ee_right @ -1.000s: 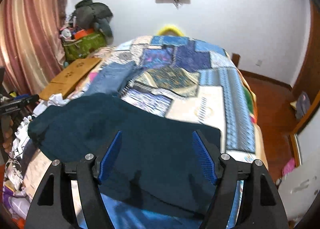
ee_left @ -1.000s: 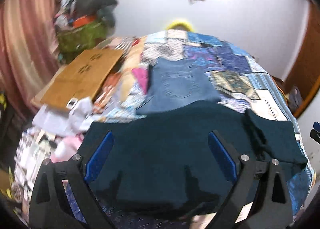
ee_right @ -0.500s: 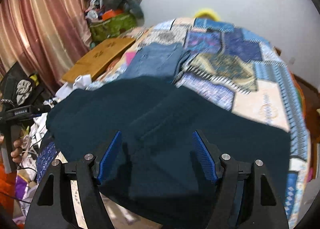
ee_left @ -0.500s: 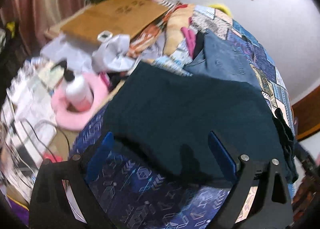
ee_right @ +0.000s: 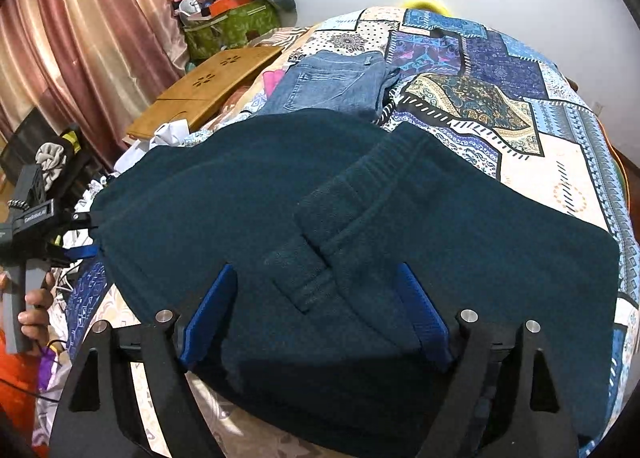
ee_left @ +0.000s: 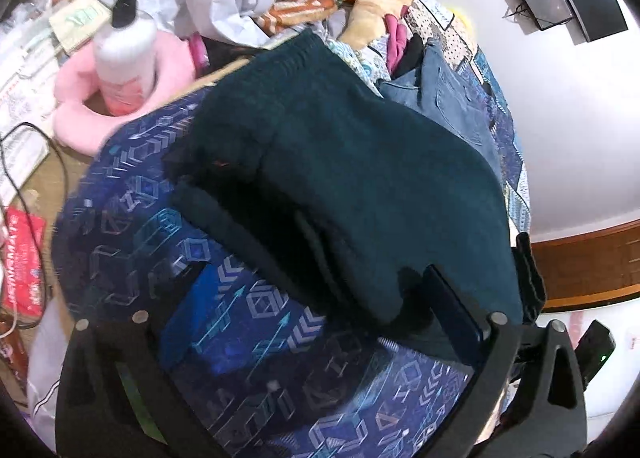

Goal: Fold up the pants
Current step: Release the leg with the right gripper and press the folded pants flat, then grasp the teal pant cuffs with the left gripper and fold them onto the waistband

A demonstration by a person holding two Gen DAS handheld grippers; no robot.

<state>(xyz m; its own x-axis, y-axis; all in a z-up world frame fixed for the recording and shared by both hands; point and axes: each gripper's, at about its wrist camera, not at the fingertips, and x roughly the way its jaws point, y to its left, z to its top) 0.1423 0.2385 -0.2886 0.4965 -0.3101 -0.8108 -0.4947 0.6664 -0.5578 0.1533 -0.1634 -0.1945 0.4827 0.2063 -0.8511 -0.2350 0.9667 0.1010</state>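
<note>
Dark teal pants [ee_right: 360, 226] lie folded over on the patchwork bed, with the ribbed waistband [ee_right: 384, 162] lying on top near the middle. In the left wrist view the pants [ee_left: 360, 186] cover the bed's near left edge. My right gripper [ee_right: 316, 318] is open, its blue pads either side of the pants' near edge, holding nothing. My left gripper [ee_left: 320, 322] is open at the pants' left end, its right pad [ee_left: 452, 310] at the cloth edge. It also shows in the right wrist view [ee_right: 80, 250], held by a hand.
Folded blue jeans [ee_right: 332, 86] lie beyond the pants on the quilt [ee_right: 520, 106]. A wooden lap tray [ee_right: 208, 90], a pump bottle [ee_left: 124, 54] in a pink cushion, papers and cables crowd the left side. A green bag [ee_right: 232, 26] stands by the curtain.
Both grippers came lower and closer to the pants. The left one swung to the pants' left end. The waistband part now lies folded over on top.
</note>
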